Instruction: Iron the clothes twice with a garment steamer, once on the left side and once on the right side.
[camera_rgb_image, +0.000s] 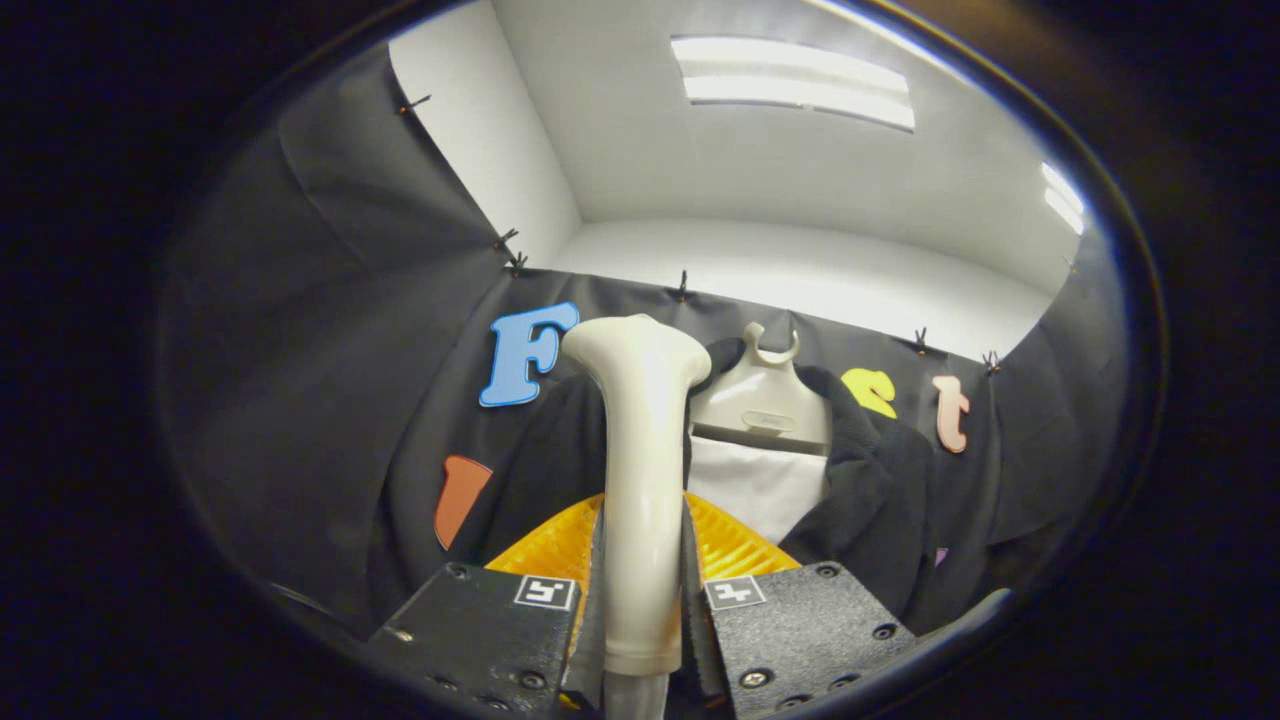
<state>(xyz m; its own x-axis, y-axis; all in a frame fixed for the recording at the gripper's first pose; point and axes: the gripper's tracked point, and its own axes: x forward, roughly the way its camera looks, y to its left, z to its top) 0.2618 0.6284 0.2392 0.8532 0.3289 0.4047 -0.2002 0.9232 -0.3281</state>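
The tongs (640, 610) clamp the steamer handle (640, 480) upright, both fingers pressing it; the dark jacket (870, 490) hangs just beyond.

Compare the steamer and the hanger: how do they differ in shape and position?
The steamer is a tall handle with a flared head, clamped between the fingers; the hanger is broad, hooked, and beyond them. The steamer is bare; the hanger carries a black jacket. Both are cream plastic.
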